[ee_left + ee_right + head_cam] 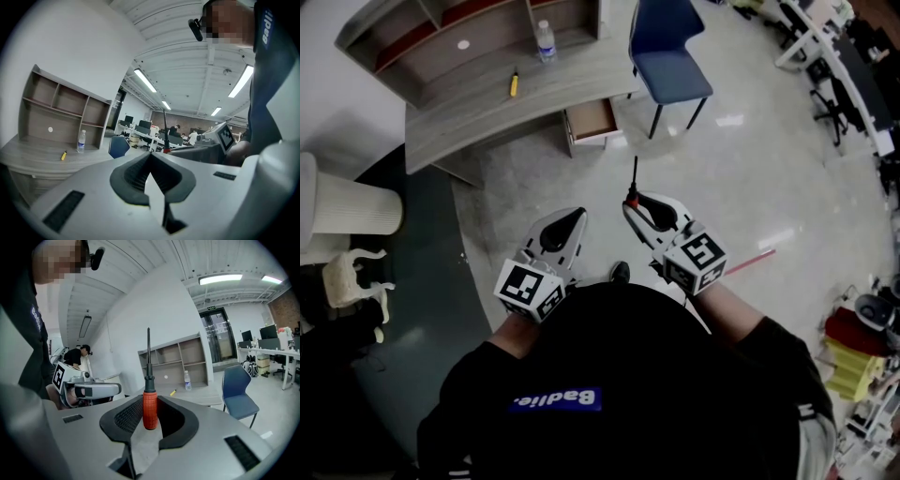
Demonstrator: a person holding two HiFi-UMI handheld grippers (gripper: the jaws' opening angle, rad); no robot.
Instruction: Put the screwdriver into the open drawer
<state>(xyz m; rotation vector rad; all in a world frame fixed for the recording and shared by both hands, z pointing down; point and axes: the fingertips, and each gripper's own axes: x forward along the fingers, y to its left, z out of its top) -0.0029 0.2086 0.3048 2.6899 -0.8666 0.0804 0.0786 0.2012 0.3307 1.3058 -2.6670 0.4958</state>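
Observation:
My right gripper (636,202) (150,416) is shut on a screwdriver (633,187) (149,406). Its red handle sits between the pads and its black shaft sticks out ahead. The open drawer (591,120) hangs out from under the grey desk (487,103), well ahead of both grippers across the floor. My left gripper (567,217) (150,157) is beside the right one with its jaws shut on nothing. The left gripper view shows the right gripper (206,145) at its side, and the right gripper view shows the left gripper (91,390).
On the desk lie a small yellow tool (514,84) and a water bottle (545,42), in front of a shelf unit (441,28). A blue chair (667,56) stands just right of the drawer. Office desks and chairs (834,66) line the far right.

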